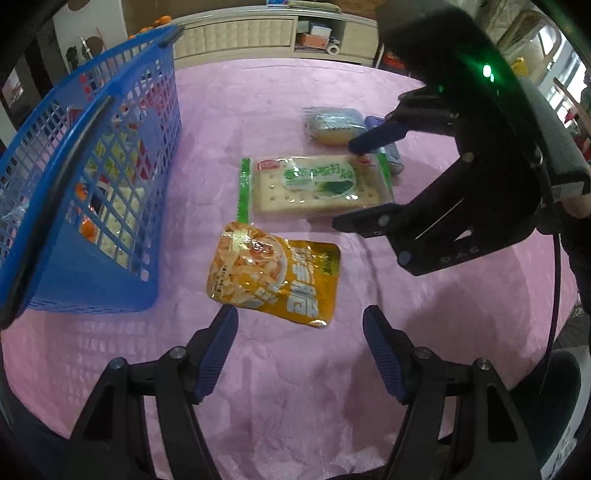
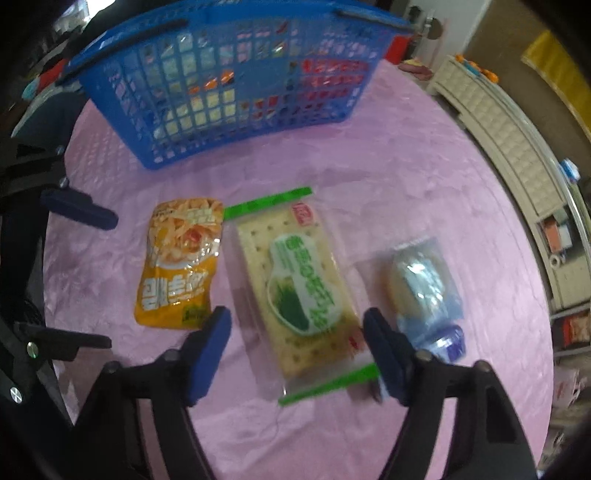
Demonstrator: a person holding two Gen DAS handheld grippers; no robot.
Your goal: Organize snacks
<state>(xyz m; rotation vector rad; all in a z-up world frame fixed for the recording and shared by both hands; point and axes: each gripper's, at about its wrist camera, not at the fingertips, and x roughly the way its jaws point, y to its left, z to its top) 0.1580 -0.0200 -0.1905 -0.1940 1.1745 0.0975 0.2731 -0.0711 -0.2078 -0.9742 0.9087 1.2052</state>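
Note:
A yellow snack pouch (image 1: 275, 275) (image 2: 181, 262) lies flat on the pink tablecloth. Beside it lies a clear cracker packet with green ends (image 1: 314, 184) (image 2: 299, 288), and beyond that a clear-wrapped bun with a blue end (image 1: 334, 123) (image 2: 424, 291). A blue mesh basket (image 1: 92, 177) (image 2: 221, 85) holding several snacks stands at the left. My left gripper (image 1: 300, 319) is open, just short of the yellow pouch. My right gripper (image 2: 297, 321) (image 1: 343, 184) is open, its jaws standing either side of the near end of the cracker packet.
The pink tablecloth (image 1: 295, 387) (image 2: 424, 184) covers the table. A beige cabinet with shelves (image 1: 258, 33) (image 2: 517, 166) runs behind the table. The left gripper's fingers (image 2: 79, 208) show at the left edge of the right wrist view.

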